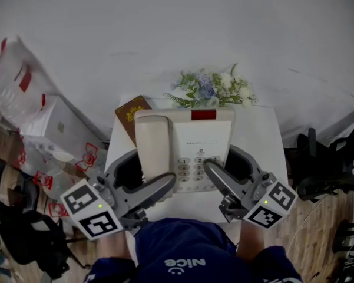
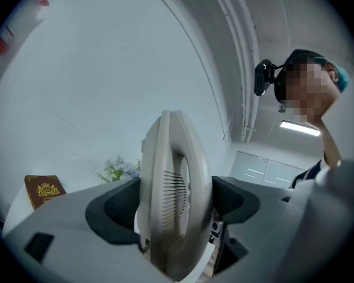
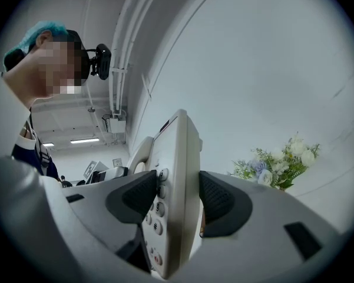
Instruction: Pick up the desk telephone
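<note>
The fingers [image 2: 115, 211] of the left gripper [image 2: 177, 208] clamp the handset edge of the desk telephone [image 1: 188, 143]; those of the right gripper [image 3: 179, 196] clamp its keypad edge. The telephone lies midway between the side edges of the worktop [image 1: 265, 137]. Judged step: lifting. The next move requires both grippers rising evenly, keeping it level.

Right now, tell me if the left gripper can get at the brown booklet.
Probably not: the left gripper is shut on the telephone, handset side, though the brown booklet lies close by.
</note>
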